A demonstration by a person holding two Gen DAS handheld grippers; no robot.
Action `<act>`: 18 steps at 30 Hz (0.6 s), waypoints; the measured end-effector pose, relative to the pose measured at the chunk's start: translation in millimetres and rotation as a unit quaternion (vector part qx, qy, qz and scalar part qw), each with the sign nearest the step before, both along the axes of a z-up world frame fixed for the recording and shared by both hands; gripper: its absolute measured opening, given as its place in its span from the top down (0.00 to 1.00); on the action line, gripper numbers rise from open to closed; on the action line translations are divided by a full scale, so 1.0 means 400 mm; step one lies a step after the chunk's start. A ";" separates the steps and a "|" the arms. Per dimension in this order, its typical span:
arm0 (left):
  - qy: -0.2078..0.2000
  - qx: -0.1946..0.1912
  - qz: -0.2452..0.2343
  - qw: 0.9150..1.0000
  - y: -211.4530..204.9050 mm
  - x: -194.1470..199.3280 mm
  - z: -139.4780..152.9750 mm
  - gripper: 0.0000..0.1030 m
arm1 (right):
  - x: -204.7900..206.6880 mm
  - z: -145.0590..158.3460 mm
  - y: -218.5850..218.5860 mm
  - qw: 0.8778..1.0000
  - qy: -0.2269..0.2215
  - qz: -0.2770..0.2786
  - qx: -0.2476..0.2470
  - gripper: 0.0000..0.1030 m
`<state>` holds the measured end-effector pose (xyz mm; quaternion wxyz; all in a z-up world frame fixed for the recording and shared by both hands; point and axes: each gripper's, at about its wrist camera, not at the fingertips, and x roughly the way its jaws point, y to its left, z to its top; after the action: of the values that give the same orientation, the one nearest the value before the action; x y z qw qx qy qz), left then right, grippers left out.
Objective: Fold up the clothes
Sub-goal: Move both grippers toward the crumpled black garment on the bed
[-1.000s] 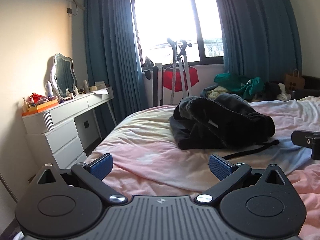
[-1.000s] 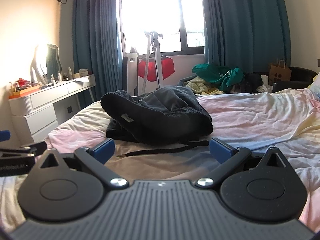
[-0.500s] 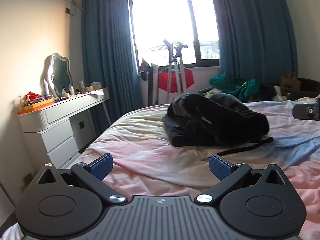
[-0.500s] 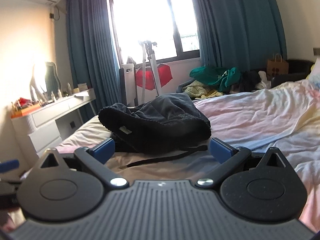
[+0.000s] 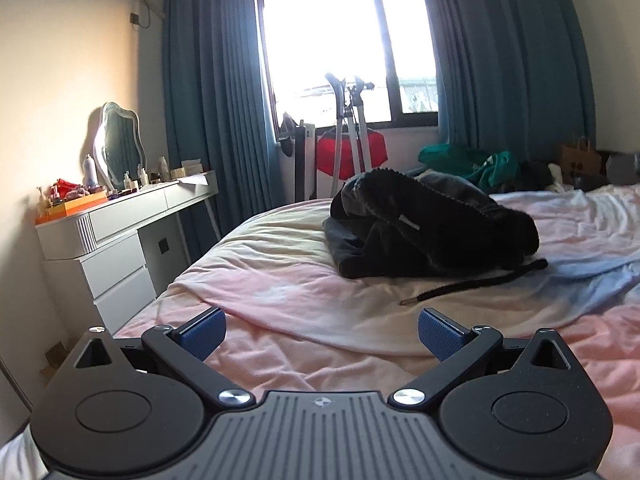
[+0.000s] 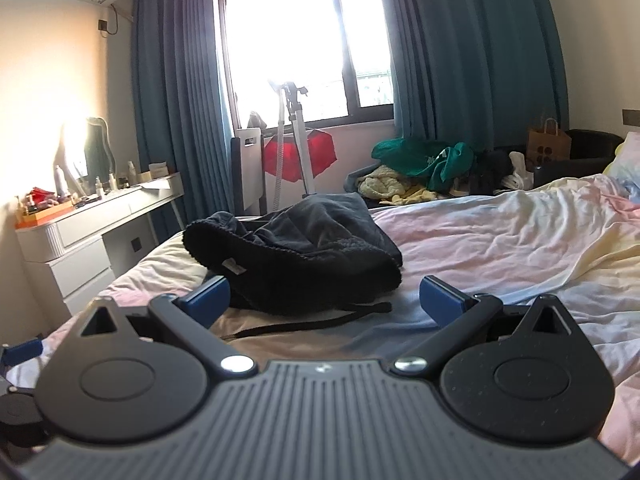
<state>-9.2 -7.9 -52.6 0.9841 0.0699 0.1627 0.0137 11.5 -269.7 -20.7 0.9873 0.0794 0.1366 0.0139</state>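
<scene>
Right wrist view, dark garment (image 6: 296,256) bunched on bed (image 6: 500,240), drawstring (image 6: 312,322) trailing

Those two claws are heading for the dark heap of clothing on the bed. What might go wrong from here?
The dark garment lies bunched with layers overlapping, so an open right gripper might pinch several layers at once and spoil the fold. Its loose drawstring trails across the bedsheet toward the open left gripper; it could snag or get grabbed instead of the cloth. The sheet is wrinkled and could get pinched along with the garment.
</scene>
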 end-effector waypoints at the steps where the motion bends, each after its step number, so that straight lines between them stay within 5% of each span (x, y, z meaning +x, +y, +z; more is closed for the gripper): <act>1: -0.003 -0.004 0.002 1.000 0.001 -0.001 0.001 0.00 | 0.000 0.000 -0.004 1.000 0.003 -0.002 0.002 0.00; 6: 0.002 -0.021 -0.009 1.000 -0.003 0.014 -0.001 0.00 | -0.005 0.003 -0.031 1.000 0.004 -0.020 0.007 0.00; 10: 0.016 0.021 -0.037 0.999 -0.050 0.074 0.009 0.00 | -0.009 0.007 -0.079 0.999 0.004 -0.044 0.033 0.00; 18: 0.017 0.050 -0.067 0.996 -0.186 0.357 0.057 0.00 | 0.022 -0.032 -0.147 0.994 0.044 -0.071 0.063 0.00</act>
<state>133.7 -82.5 -29.9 0.9751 0.1302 0.1738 -0.0449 20.3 -328.5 -33.6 0.9718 0.1516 0.1729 -0.0516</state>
